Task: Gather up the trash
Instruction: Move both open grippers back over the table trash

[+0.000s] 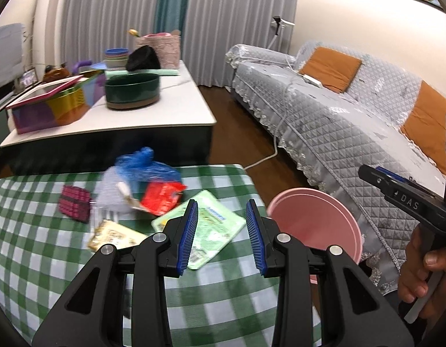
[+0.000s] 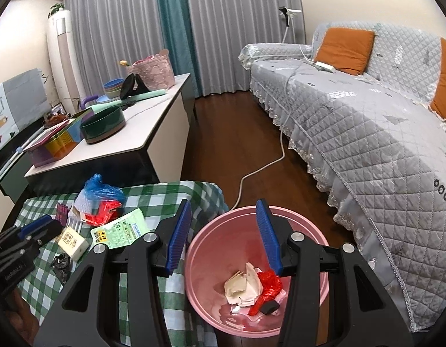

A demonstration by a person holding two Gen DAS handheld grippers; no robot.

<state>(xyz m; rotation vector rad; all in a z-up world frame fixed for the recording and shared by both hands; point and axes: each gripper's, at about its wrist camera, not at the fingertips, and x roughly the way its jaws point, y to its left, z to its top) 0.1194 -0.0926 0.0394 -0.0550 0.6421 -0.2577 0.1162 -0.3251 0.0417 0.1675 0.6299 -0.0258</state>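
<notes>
Trash lies in a loose heap on the green-checked cloth (image 1: 217,312) of a low table, seen first from the left wrist cam. Left gripper (image 1: 222,225) hangs over the cloth's near edge w/ jaws apart, nothing btwn the blue pads (image 1: 188,231). Under and just past its tips: a pale green packet (image 1: 220,225), flat on the cloth. Behind that, a red wrapper (image 1: 161,198), a blue plastic bag (image 1: 145,164) on top of the pile, a dark pink patterned packet (image 1: 74,204) off to the left, and a yellowish carton (image 1: 113,235) nearer the cam; this part is blurred. Pink bin (image 1: 318,222) stands on the floor just beside the table's right edge. At far right a hand (image 1: 422,274) grips the handle of the other gripper.

Right wrist cam: right gripper (image 2: 226,234) hovers above the pink bin (image 2: 211,248), jaws apart and empty, one pad (image 2: 179,234) over the bin's left rim, the other over its inside. At the bin's bottom: crumpled white paper (image 2: 243,286), a red plastic scrap (image 2: 267,284) touching it, and a small dark piece (image 2: 269,308). Left of the bin, the checked cloth (image 2: 165,196) still holds the blue bag (image 2: 103,190), red wrapper (image 2: 104,212), green packet (image 2: 122,230), white-yellow carton (image 2: 71,241) and a small black crumpled scrap (image 2: 61,261). Left gripper (image 2: 35,228) shows at the far left edge, over the cloth. Grey quilted sofa (image 2: 367,133) fills the right side; a white cable (image 2: 269,164) runs across the wood floor.
</notes>
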